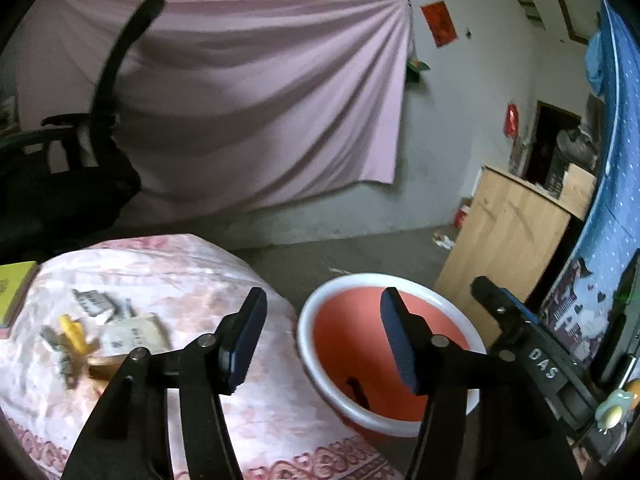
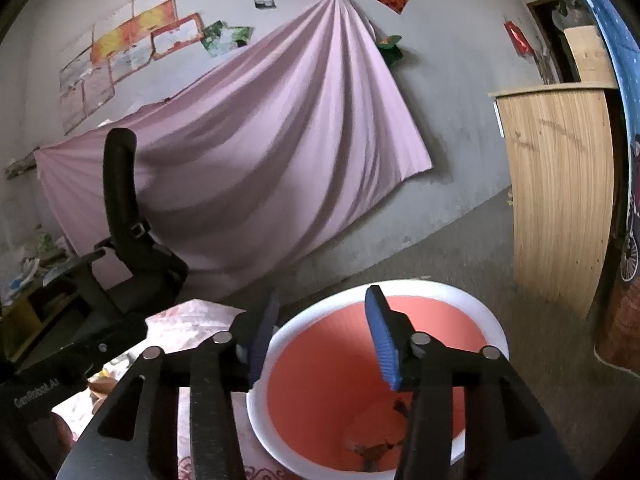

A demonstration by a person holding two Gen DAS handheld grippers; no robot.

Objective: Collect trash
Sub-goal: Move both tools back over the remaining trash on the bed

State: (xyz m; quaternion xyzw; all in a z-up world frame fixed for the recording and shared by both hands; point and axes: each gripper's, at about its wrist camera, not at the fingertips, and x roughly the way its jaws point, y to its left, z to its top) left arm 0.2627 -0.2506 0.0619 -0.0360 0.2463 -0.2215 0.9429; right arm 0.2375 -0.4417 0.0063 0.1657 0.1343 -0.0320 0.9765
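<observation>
Two grippers hang over the same spot, each with its jaws apart and nothing between the blue pads. From the left wrist view, the left gripper (image 1: 324, 334) stands fairly wide, one finger over the pink patterned cloth (image 1: 192, 276) and the other over the trash bin (image 1: 320, 300), a white-rimmed tub with a salmon-red inside standing on the floor just right of the cloth. The right gripper (image 2: 320, 332) is parted more narrowly, both fingers over the bin's mouth (image 2: 460, 292); part of it also shows at the right edge of the left wrist view (image 1: 516, 320). Small dark scraps (image 2: 376, 450) lie at the bottom of the bin. On the cloth, to the left, more trash lies loose: a yellow piece (image 1: 74, 332), crumpled grey bits (image 1: 94, 302) and a printed paper wrapper (image 1: 136, 334), all blurred. Farther off stand a black office chair (image 1: 80, 168), a draped pink sheet (image 1: 256, 96) on the wall and a wooden cabinet (image 1: 508, 232) at the right.
</observation>
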